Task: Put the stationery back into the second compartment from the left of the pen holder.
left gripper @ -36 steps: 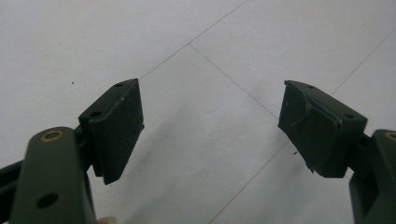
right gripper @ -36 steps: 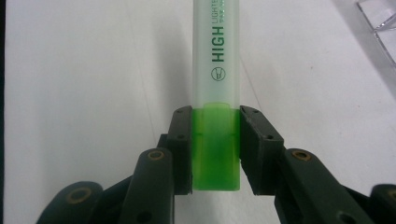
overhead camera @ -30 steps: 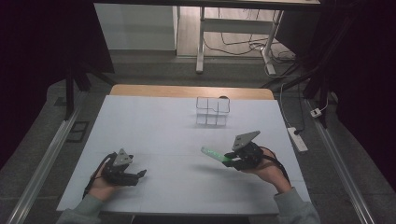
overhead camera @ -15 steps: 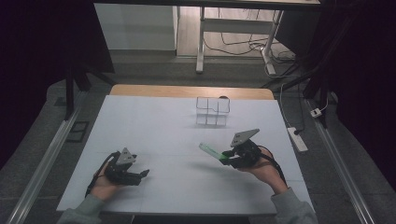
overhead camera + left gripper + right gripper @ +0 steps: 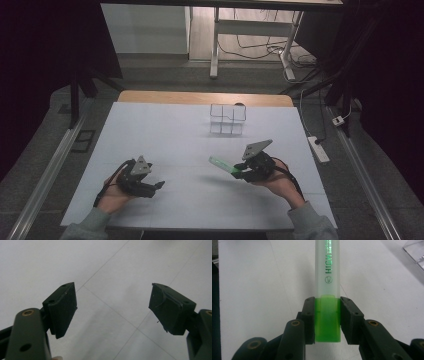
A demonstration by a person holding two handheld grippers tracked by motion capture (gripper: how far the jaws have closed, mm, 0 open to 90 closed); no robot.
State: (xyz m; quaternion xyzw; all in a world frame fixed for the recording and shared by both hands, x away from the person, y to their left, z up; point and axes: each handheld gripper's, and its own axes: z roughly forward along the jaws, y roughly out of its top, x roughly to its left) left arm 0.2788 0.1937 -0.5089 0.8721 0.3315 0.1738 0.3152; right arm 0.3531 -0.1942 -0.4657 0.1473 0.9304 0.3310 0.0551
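Observation:
A green highlighter [image 5: 223, 165] [image 5: 327, 285] with a frosted barrel and green cap is clamped at its cap end by my right gripper [image 5: 241, 173] [image 5: 327, 315], held above the white table [image 5: 165, 135] at the right front, its barrel pointing left and away. My left gripper [image 5: 157, 186] [image 5: 112, 307] rests low over the table at the left front, jaws wide open with nothing between them. A clear plastic compartment organiser [image 5: 227, 120] stands farther back near the table's middle; its corner shows at the upper right of the right gripper view [image 5: 415, 251].
A wooden strip [image 5: 205, 97] runs along the table's far edge. A power strip [image 5: 318, 148] lies on the floor to the right. Metal rails flank the table on both sides, and desk legs with cables stand beyond.
My right gripper has lifted a little and shifted left with the highlighter. The left gripper has slid slightly right along the table front.

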